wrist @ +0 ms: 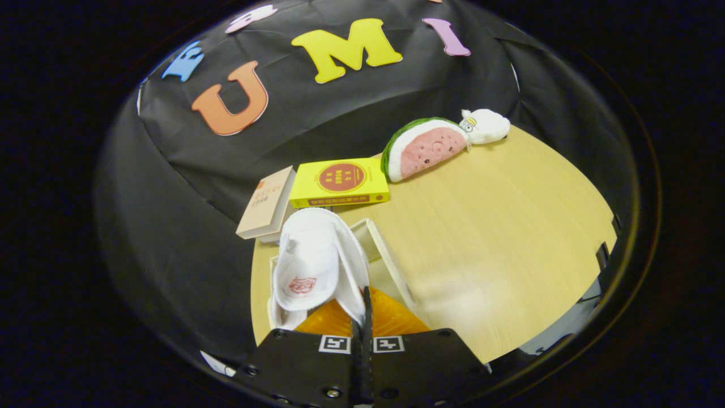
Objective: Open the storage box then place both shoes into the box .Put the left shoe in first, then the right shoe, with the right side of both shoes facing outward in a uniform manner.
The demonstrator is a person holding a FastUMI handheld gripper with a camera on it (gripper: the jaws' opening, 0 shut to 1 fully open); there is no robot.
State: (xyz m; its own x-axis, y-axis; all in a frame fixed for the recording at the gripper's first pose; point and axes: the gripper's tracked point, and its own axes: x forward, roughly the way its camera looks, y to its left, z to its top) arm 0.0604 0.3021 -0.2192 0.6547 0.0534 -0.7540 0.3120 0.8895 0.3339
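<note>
Slipper held above the open storage box

The gripper [362,317] was clamped on the rim of a white slipper [308,266], hanging over the storage box [380,241] near the table [510,226] edge closest to the camera, short of two books [338,182]. Best done, I judged, by lowering it straight and level, right side outward, releasing only once seated.

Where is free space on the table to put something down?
Free: the wide bare table between the storage box, the watermelon toy and the table's edge. Crowded: around the yellow book, beige book and box. The gripper is shut on the white slipper.
</note>
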